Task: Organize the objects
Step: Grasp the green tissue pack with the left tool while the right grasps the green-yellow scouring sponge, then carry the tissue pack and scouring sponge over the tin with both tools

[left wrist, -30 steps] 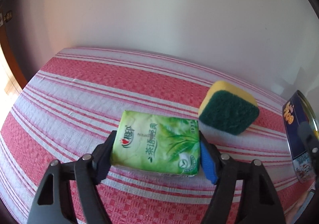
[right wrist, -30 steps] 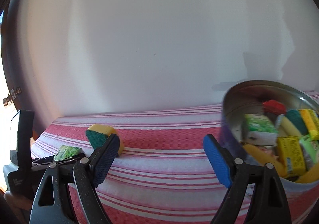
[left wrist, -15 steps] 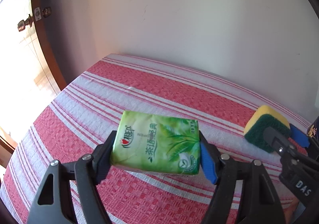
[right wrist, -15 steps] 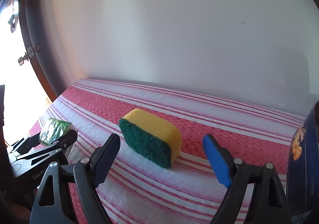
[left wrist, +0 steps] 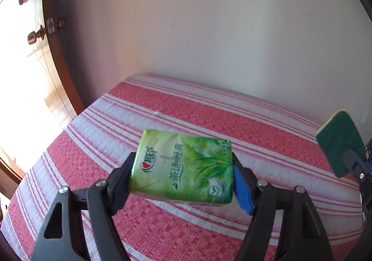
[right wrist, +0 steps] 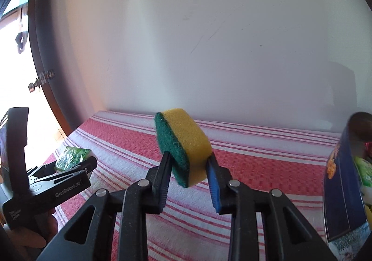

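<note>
My left gripper [left wrist: 183, 177] is shut on a green tissue pack [left wrist: 183, 165] and holds it above the red and white striped cloth [left wrist: 162, 117]. My right gripper [right wrist: 188, 168] is shut on a yellow sponge with a green scouring side [right wrist: 183, 144], lifted off the cloth. In the left wrist view the sponge [left wrist: 339, 142] shows at the far right. In the right wrist view the left gripper with the tissue pack [right wrist: 72, 155] is at the lower left.
A round blue tin [right wrist: 341, 191] holding several packs and sponges stands at the right edge of the right wrist view. A white wall runs behind the table. A dark wooden door frame [left wrist: 58, 56] stands to the left.
My right gripper has closed on the sponge and lifted it off the cloth. My left gripper has carried the tissue pack up and to the left.
</note>
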A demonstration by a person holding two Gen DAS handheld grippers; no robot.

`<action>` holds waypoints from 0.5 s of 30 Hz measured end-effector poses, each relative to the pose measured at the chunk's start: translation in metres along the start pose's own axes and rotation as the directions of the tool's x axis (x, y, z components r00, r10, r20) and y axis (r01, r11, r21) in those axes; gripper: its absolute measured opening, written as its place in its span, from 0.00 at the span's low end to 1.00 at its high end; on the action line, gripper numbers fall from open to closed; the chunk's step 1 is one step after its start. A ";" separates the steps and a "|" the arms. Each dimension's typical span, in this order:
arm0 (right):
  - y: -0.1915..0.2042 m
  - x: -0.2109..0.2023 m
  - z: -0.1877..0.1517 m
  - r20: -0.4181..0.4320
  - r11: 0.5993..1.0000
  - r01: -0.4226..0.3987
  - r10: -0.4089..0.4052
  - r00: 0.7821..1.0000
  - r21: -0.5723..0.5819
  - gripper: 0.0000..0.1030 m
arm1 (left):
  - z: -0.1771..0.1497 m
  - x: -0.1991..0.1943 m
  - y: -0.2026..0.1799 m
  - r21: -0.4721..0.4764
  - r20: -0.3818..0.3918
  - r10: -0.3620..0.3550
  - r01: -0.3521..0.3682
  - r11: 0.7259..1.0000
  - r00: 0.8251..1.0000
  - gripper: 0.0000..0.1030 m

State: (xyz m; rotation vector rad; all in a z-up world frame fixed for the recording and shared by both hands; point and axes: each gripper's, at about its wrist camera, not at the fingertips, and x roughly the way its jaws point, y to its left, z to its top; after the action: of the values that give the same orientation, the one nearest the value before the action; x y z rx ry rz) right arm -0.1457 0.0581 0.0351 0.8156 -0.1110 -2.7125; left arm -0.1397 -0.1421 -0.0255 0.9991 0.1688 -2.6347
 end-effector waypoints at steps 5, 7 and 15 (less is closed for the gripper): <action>-0.011 -0.038 -0.011 0.094 0.994 0.099 -0.103 0.990 0.039 0.31 | -0.002 -0.015 -0.005 0.008 0.085 -0.003 0.003 1.000 0.996 0.73; -0.015 -0.056 -0.017 0.129 0.988 0.152 -0.156 0.979 0.040 0.31 | -0.003 -0.020 -0.008 0.016 0.113 -0.004 0.002 1.000 0.994 0.73; -0.029 -0.093 -0.033 0.154 0.975 0.214 -0.220 0.963 0.055 0.31 | -0.010 -0.031 -0.014 0.041 0.175 0.012 -0.019 0.999 0.984 0.73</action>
State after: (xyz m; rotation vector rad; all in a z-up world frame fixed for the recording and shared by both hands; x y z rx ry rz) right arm -0.0619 0.1151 0.0517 0.6532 -0.1140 -2.9897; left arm -0.1160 -0.1190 -0.0123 0.7728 0.0648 -2.7050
